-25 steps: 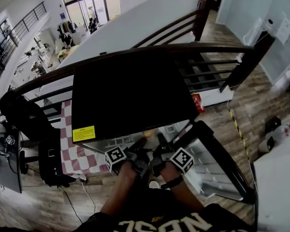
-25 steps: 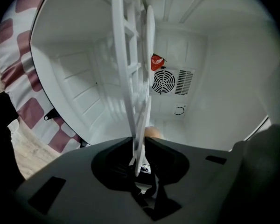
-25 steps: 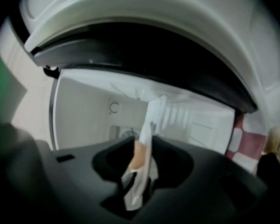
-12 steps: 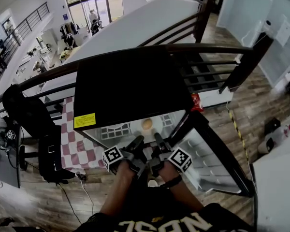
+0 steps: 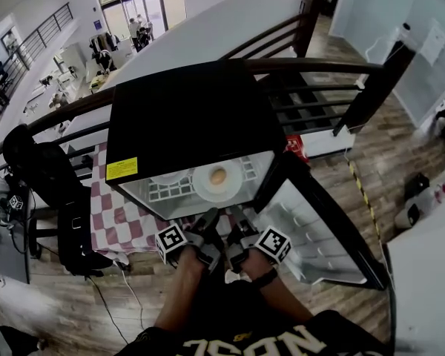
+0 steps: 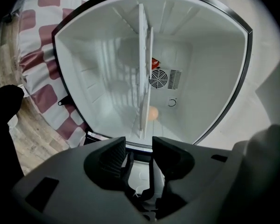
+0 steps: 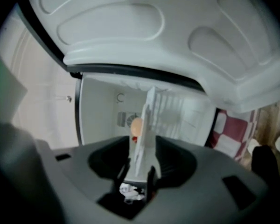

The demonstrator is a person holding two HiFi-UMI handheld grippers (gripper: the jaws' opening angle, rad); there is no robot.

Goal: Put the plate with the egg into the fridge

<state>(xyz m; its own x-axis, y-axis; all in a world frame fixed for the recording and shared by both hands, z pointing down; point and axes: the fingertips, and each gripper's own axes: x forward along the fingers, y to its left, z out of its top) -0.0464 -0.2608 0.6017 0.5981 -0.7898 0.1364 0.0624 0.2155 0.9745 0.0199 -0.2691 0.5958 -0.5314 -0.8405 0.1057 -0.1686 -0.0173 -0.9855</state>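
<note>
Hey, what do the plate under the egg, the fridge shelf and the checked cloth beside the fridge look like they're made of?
Plate: probably glazed ceramic or melamine; smooth, plain white, slightly shiny.
Fridge shelf: looks like moulded white plastic; an open grid of flat bars.
Checked cloth: likely fabric or vinyl; matte red-and-white squares hanging over an edge.

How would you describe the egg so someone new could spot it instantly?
Find the black mini fridge standing open by the railing. On its white grid shelf sits a round white plate, and the egg lies at its centre, the only tan, rounded thing in the white interior.
</note>
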